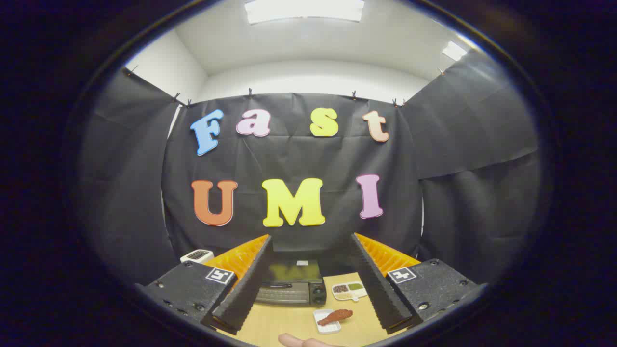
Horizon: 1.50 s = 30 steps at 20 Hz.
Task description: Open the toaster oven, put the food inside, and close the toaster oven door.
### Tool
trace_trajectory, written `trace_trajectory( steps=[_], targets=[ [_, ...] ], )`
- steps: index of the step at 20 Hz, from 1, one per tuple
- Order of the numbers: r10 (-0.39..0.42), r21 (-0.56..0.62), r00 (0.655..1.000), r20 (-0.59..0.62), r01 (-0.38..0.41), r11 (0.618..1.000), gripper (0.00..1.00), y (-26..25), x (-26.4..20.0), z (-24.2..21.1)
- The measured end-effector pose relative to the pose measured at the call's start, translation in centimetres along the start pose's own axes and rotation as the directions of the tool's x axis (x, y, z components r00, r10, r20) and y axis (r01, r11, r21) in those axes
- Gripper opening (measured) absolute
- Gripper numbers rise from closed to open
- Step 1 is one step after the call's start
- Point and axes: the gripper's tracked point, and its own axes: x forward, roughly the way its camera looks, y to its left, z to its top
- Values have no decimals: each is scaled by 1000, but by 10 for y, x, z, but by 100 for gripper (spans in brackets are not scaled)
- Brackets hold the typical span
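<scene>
Gripper view: the tool hangs released, fingers spread wide, grasping nothing. Between and beyond them sits the toaster oven, door closed, on the wooden surface. Nearer than the oven, the food lies on a small white tray, with bare surface between. Right of the oven sits a divided dish; left of it, a white appliance. A fingertip shows near the tray.

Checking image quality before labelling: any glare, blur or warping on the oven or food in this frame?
Gripper view: fisheye bends the walls and ceiling; ceiling lights blow out white. The toaster oven, seen between the open gripper fingers, has a soft reflection on its door glass. The food on its tray is small but fairly sharp, evenly lit.
</scene>
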Motion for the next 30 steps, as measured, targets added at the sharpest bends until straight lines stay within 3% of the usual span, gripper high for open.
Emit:
trace_trajectory(
  steps=[15, 23, 30],
  targets=[
    [28, 18, 999, -28, -28, 999, 100, 6, 21, -26],
    [42, 30, 995, -86, -39, 999, 100, 23, 103, -75],
    [89, 5, 954, -288, -91, 996, 100, 79, 192, -179]
  ],
)
